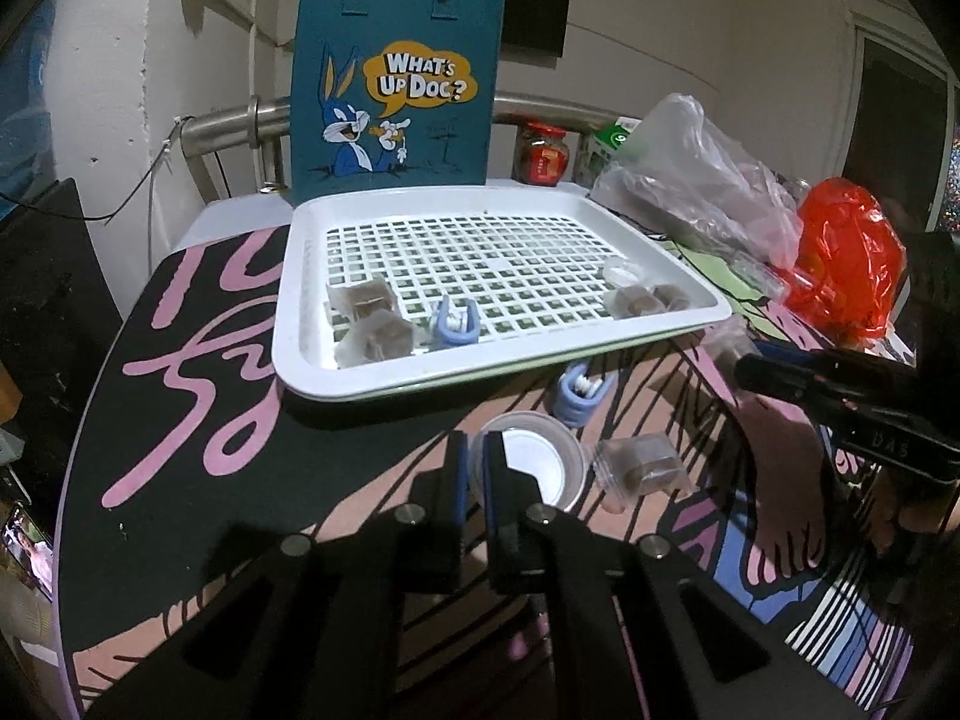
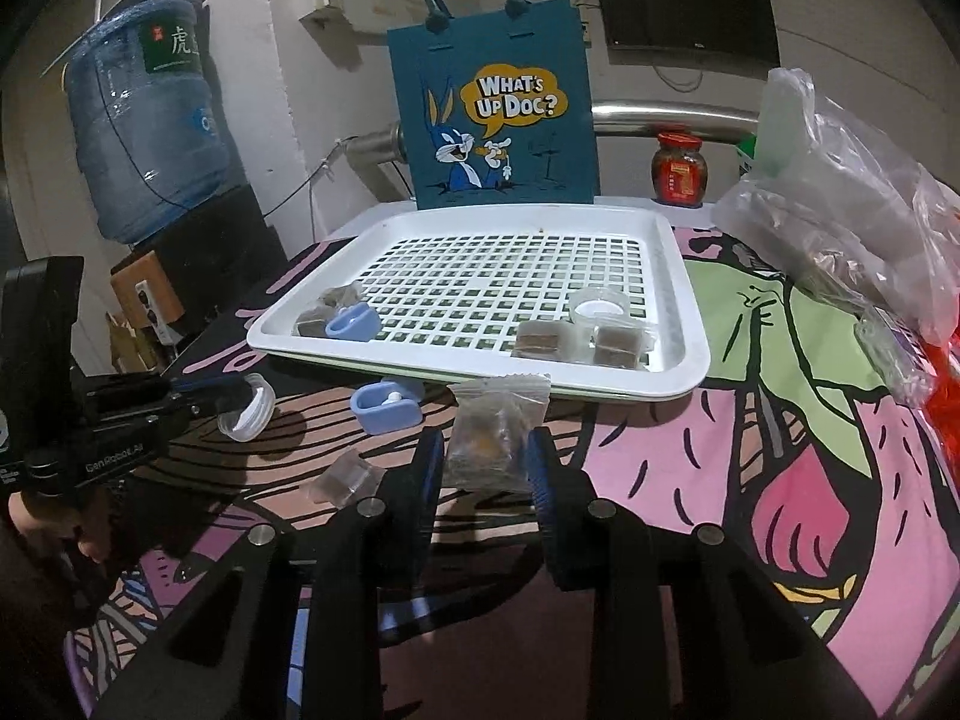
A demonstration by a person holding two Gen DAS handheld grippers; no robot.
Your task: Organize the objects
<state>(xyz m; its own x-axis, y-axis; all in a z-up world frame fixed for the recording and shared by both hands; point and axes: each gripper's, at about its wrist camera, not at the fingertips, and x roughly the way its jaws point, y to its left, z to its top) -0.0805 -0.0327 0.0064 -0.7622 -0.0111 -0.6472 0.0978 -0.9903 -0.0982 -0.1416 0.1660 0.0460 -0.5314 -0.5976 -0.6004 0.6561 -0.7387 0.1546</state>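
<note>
Left gripper (image 1: pixel 474 468): its jaws are pressed together on the thin rim of the small clear cup (image 1: pixel 531 468); a grip on the wall is the only way to take such a wide, shallow thing, so the cup hangs to the right of the fingers, near the front edge of the tray.
Right gripper (image 2: pixel 487 456): it pinches a clear packet (image 2: pixel 495 438) with a brown cube inside, the blue pads on its two sides; the packet stands up between the fingers and is lifted, I judge, to go over the tray's rim.
White tray (image 2: pixel 684 324): a slotted tray in the middle of the table, far from both grippers; it seems the place for collecting, because like things already lie together in it.
Left group in tray: two brown packets (image 1: pixel 375 324) and one blue holder (image 1: pixel 453 327), close together at the near left corner.
Right group in tray: two more brown packets (image 2: pixel 576 342) and a clear cup (image 2: pixel 597 309), near the right rim.
Still on the cloth: a blue holder (image 2: pixel 384 408) just in front of the tray and one brown packet (image 2: pixel 345 477) nearer; they wait for a free gripper.
Blue bag (image 2: pixel 495 114): it stands upright behind the tray, against the far edge; not part of the sorting, as far as I can judge.
Next step, my judgement: each gripper carries its thing forward to the matching group.
</note>
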